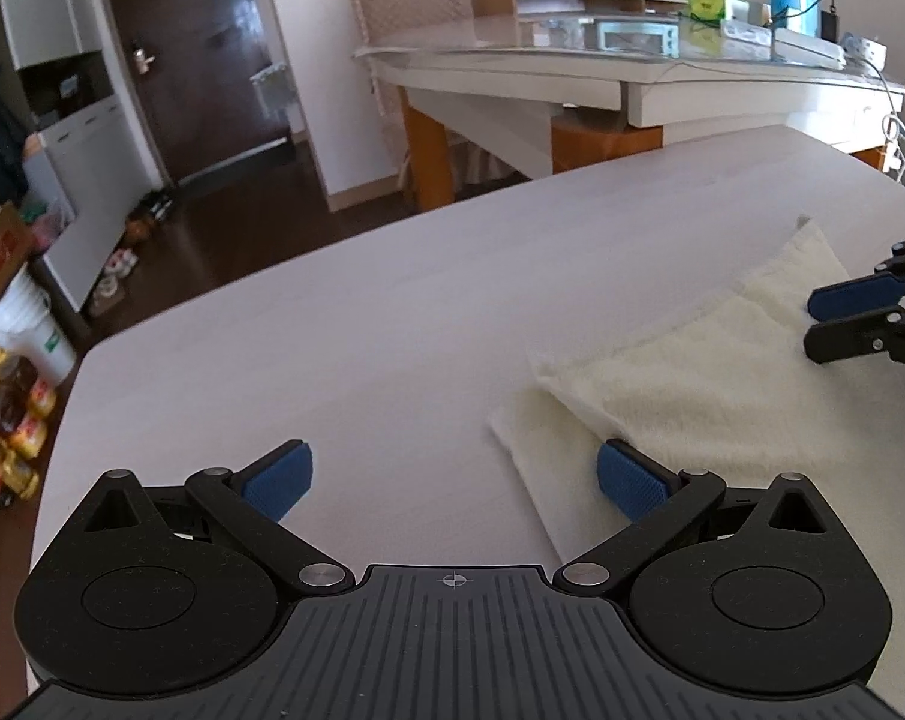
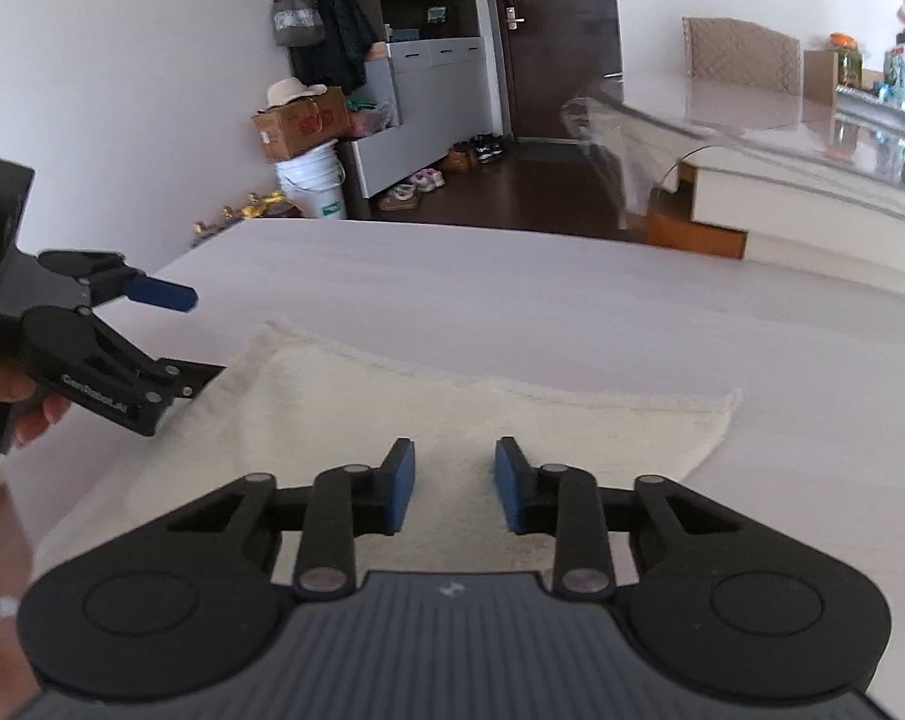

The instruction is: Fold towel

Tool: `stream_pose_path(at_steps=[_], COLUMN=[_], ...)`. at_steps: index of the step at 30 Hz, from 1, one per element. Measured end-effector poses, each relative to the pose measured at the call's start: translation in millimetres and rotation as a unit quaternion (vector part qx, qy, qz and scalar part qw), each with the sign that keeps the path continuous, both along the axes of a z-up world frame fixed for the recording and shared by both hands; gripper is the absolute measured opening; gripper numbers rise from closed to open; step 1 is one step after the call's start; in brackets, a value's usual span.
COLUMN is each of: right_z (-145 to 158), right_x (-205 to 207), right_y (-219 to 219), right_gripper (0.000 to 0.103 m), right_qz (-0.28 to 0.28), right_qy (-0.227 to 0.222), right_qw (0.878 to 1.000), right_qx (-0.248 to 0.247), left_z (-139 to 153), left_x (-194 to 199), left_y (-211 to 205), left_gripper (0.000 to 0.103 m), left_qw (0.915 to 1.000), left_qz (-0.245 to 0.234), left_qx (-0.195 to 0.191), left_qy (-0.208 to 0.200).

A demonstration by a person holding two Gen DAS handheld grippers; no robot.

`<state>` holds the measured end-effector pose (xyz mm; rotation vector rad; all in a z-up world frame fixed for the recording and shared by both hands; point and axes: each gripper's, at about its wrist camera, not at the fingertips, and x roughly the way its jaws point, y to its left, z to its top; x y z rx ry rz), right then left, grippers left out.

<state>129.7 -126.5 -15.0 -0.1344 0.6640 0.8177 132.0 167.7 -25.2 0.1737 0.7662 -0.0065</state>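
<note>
I see the towel point(image 1: 710, 384) lying on the pale table point(image 1: 332, 324), cream-coloured and already doubled over, with an upper layer sitting askew on a lower one so that a strip of the lower layer shows along the near left edge. My left gripper point(image 1: 452, 480) has its jaws spread wide with nothing between them; its right blue pad point(image 1: 629, 480) sits over the towel's near left corner, while the other pad hangs over bare table. From the right wrist camera, my right gripper point(image 2: 455, 486) hovers over the middle of the towel with its jaws at a moderate gap, gripping nothing. In that same view the left gripper comes in from the left side, its lower finger at the towel's edge; I cannot tell whether it touches the cloth. Beyond the table stand a glass-topped dining table point(image 1: 572, 54) and a dark door point(image 2: 548, 30).
</note>
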Motion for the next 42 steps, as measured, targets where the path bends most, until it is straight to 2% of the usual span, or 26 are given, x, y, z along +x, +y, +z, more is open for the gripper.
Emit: stream_pose_path(at_steps=[6, 12, 14, 15, 21, 27, 29, 32, 36, 42], right_z=[-0.8, 4.2, 7.1, 9.0, 12.7, 12.9, 14.6, 16.2, 15.7, 15.1], right_x=[25.3, 47.6, 50.1, 48.1, 46.2, 52.4, 51.7, 50.5, 51.9, 54.5], right_y=[2.4, -0.1, -1.1, -2.8, -12.2, -14.2, -7.6, -2.4, -0.5, -6.8], right_gripper=[0.029, 0.04, 0.042, 0.042, 0.047, 0.051, 0.054, 0.058, 0.058, 0.058], right_qz=[-0.014, -0.028, -0.028, -0.026, -0.029, -0.011, -0.006, -0.006, -0.005, -0.016], right_qy=[-0.027, -0.028, -0.029, -0.029, -0.023, 0.033, 0.027, 0.018, 0.017, 0.016], right_qw=[0.999, 0.999, 0.999, 0.999, 0.999, 0.997, 0.997, 0.998, 0.998, 0.997], right_qx=[-0.024, -0.027, -0.02, -0.013, 0.013, 0.067, 0.066, 0.064, 0.063, 0.07], left_z=[-3.1, -2.7, -0.3, 2.1, 3.9, -3.1, -4.1, -3.0, -3.8, -1.7], left_x=[38.5, 56.1, 52.5, 45.9, 34.4, 25.8, 24.0, 23.7, 38.3, 44.2], left_y=[-1.5, -3.9, -7.1, -9.3, -26.1, -54.3, -60.3, -60.4, -40.2, -30.4], left_gripper=[0.103, 0.103, 0.103, 0.103, 0.103, 0.103, 0.103, 0.103, 0.103, 0.103], left_qw=[0.9999, 0.9998, 0.9992, 0.9977, 0.9893, 0.9807, 0.9786, 0.9842, 0.9881, 0.9853], left_qz=[-0.006, -0.011, -0.029, -0.052, -0.131, -0.191, -0.203, -0.175, -0.128, -0.113], left_qx=[-0.01, -0.011, -0.017, -0.031, -0.059, -0.041, -0.037, -0.024, -0.085, -0.127], left_qy=[-0.004, -0.01, -0.02, -0.031, -0.025, -0.006, -0.006, -0.012, 0.011, 0.012])
